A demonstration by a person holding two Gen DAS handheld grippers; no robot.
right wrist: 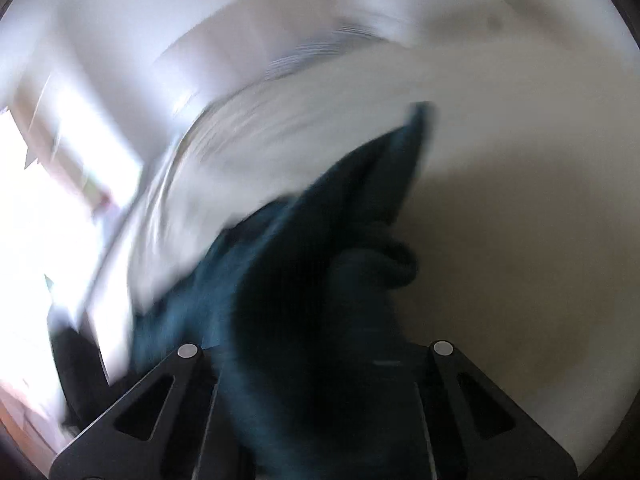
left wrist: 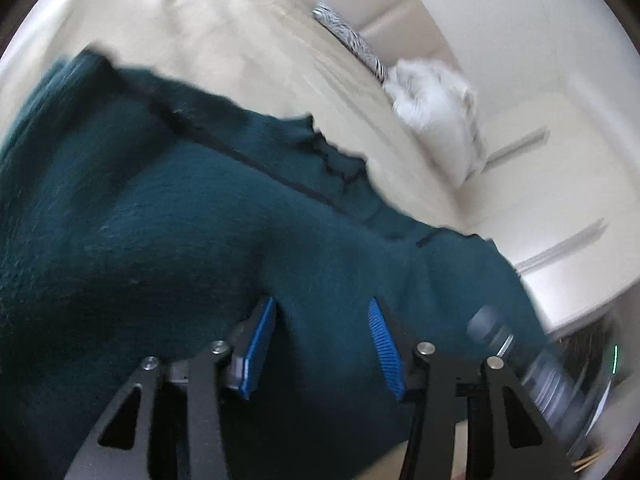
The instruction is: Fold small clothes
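Note:
A dark teal knitted garment point(left wrist: 168, 232) lies spread over a cream cover, its ribbed edge running across the middle of the left wrist view. My left gripper point(left wrist: 322, 346) is low over it, jaws apart, blue pads point(left wrist: 260, 344) showing. Teal cloth fills the gap between the pads, but I cannot see them pressing it. In the blurred right wrist view the same garment point(right wrist: 304, 264) rises in a bunch from between the fingers of my right gripper point(right wrist: 316, 332). It hides the fingertips, which are shut on the cloth.
The cream cover point(left wrist: 224, 48) stretches away behind the garment. A zebra-patterned cushion point(left wrist: 352, 42) and a white fluffy item point(left wrist: 432, 96) lie at its far edge. A blurred grey device point(left wrist: 516, 352) is at the lower right. Pale panelled walls lie beyond.

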